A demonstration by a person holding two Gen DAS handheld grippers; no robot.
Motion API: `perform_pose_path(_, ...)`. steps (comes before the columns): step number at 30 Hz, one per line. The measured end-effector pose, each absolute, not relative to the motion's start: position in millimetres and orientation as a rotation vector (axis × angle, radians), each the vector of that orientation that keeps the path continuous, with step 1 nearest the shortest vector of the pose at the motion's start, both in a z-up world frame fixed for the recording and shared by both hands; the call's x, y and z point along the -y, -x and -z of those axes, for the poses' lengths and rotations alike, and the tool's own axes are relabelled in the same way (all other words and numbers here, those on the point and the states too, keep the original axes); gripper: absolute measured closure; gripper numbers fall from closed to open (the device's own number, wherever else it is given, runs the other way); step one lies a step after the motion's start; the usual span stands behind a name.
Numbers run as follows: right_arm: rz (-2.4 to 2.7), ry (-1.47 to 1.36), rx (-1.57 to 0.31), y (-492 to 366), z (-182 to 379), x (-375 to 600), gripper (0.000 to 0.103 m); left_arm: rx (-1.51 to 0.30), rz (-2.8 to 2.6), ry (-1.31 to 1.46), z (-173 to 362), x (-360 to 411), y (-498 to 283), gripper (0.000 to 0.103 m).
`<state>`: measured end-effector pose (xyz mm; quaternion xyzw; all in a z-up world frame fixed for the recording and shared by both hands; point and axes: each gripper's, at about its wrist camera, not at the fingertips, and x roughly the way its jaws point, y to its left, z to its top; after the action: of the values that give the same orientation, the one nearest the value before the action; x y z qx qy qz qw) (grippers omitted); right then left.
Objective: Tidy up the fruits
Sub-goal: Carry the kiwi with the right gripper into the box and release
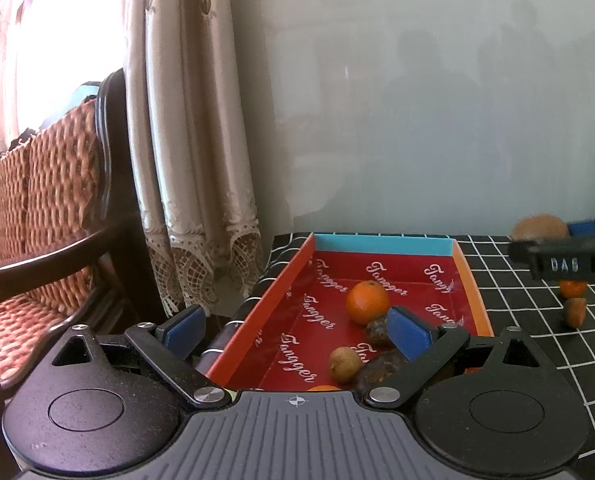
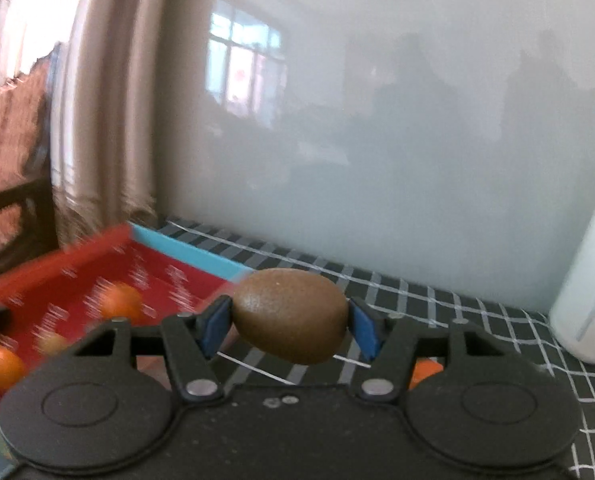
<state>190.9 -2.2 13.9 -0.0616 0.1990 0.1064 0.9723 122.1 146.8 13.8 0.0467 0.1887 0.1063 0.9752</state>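
My right gripper is shut on a brown kiwi, held above the checked tablecloth, right of the red tray. In the left wrist view the same kiwi and right gripper show at the far right. My left gripper stands open over the tray's near left wall, one finger outside and one inside. In the tray lie an orange, a small tan fruit and dark brown fruits. Another orange and a brown fruit rest on the cloth.
A white bottle stands at the right on the black-and-white tablecloth. A grey glossy wall rises behind the table. Left of the table are a curtain and a wicker-backed chair.
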Motion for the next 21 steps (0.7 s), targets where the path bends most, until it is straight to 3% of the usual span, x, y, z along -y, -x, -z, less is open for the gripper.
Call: perform_pose_path(21, -0.499, 0.183, -0.441, -178, -11, -132, 0.041, -0.410, -0.340, -0.051, -14, -229, -95, 0.006)
